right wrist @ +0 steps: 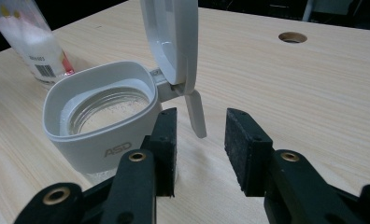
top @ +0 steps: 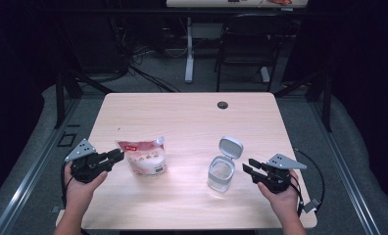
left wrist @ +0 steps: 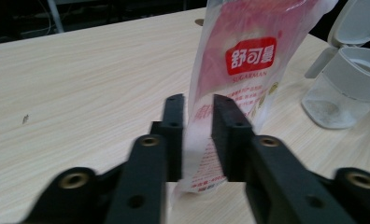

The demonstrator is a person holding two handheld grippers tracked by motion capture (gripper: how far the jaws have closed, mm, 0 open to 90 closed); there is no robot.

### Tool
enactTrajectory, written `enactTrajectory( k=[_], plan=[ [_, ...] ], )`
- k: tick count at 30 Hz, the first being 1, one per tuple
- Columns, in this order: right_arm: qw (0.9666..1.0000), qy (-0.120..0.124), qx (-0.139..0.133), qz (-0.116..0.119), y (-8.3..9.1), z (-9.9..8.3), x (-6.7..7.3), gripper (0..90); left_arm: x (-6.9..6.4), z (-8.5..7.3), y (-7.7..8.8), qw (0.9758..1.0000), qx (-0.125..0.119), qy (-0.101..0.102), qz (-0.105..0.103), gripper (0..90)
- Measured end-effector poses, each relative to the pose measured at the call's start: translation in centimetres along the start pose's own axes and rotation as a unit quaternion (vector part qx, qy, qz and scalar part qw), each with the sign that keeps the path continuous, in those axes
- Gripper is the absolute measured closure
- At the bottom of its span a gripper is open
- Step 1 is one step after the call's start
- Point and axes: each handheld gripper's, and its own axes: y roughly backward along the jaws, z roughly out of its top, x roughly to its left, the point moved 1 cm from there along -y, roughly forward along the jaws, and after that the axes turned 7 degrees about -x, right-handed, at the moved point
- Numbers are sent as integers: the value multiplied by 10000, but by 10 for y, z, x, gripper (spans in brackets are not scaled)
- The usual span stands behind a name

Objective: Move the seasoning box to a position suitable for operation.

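The pouch (left wrist: 241, 84), a pink-and-white stand-up bag with a red label, stands upright on the counter (top: 187, 117) near the person's left side, and its side seam sits between the jaws of the left gripper (left wrist: 197, 121). Those jaws are part-closed around the seam, but I cannot tell whether the pads truly press the film or only flank it, so the first care is to confirm a firm hold before lifting. A thin, slippery edge like this will likely slide out if pinched low and shallow; taking it deeper, with the seam well inside the pads, should serve better. Across the counter, well apart from the pouch, the jar (right wrist: 99, 116) stands with its flip lid (right wrist: 169, 42) hinged up and open, its clear body showing a little pale residue at the bottom. The right gripper (right wrist: 199, 140) waits with jaws apart and nothing between them, its left jaw just beside the jar's white collar and the lid's dangling latch tab (right wrist: 196, 114) ahead of the gap. Judging from this layout, the work is to pour the pouch's contents into the jar, so the right gripper would do well to steady the collar without knocking the lid shut. Farther off, the cable hole (top: 223, 105) lies near the counter's far edge, clear of the work.
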Motion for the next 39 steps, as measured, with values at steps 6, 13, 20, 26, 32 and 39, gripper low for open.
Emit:
enactTrajectory(
  k=[6, 13, 20, 26, 32, 39],
  plan=[
    [10000, 3, 13, 8, 0, 0, 0, 647, 0, 12, -7, 9999, 40, -93, -39, 574],
    [10000, 5, 24, 0, 0, 0, 0, 646, -7, 23, -19, 9993, 104, -226, -290, 531],
    [10000, 11, 12, 8, 0, 0, 0, 646, -15, 22, -15, 9993, 96, -279, -247, 597],
    [10000, 2, -1, 13, 0, 0, 1, 647, -24, 20, -10, 9989, 88, -360, -280, 673],
    [10000, -7, -1, 19, -1, 0, 1, 646, -30, 17, -6, 9986, 89, -382, -350, 723],
    [10000, 9, 38, 36, -1, 0, 1, 647, -32, 16, -7, 9982, 24, -399, -441, 727]
  ],
)
